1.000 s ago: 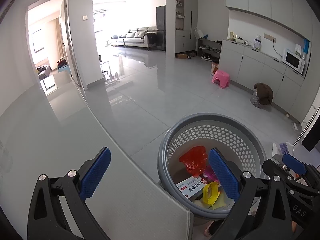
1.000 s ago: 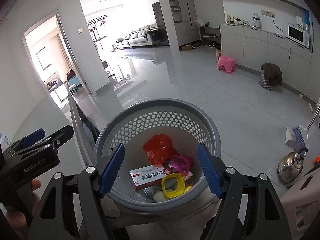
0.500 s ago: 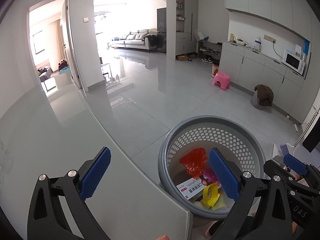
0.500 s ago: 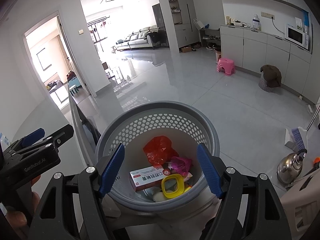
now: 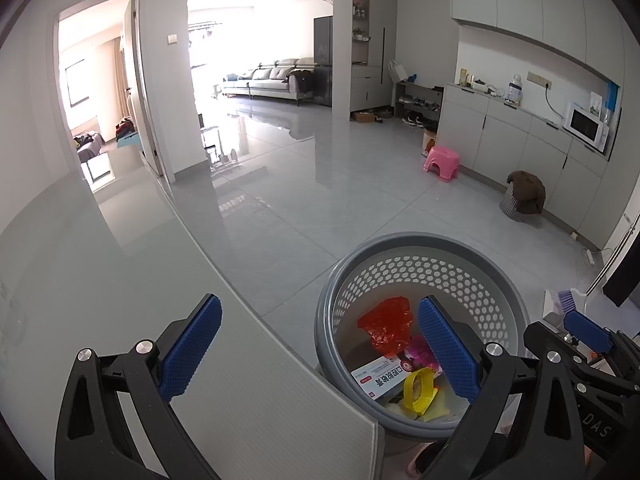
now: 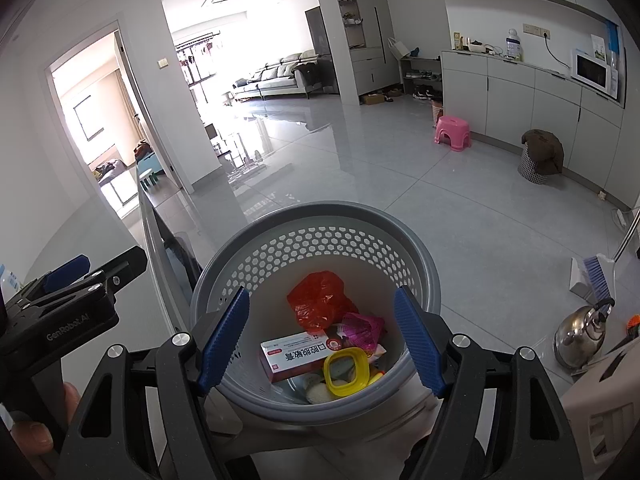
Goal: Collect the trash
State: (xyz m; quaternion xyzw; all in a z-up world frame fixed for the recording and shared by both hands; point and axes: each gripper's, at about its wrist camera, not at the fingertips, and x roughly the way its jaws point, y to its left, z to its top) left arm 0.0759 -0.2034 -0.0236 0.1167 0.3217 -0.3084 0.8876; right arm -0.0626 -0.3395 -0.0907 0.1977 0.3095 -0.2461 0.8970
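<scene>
A grey basket (image 6: 424, 276) with a perforated wall stands on the tiled floor, just beside the edge of the pale table (image 5: 120, 300), and it holds the collected trash: a crumpled red plastic bag (image 6: 318, 300) toward the far side, a white and red carton (image 6: 298, 354) printed with characters lying flat in the middle, a pink wrapper (image 6: 362, 328) next to it, and a yellow ring-shaped piece (image 6: 346, 368) nearest the camera (some pale scraps underneath are too hidden to name). The right gripper (image 6: 320, 344) hangs over the basket mouth with its blue pads wide apart and nothing between them. The left gripper (image 5: 318, 350) is likewise spread and empty, one pad over the table, the other over the basket.
</scene>
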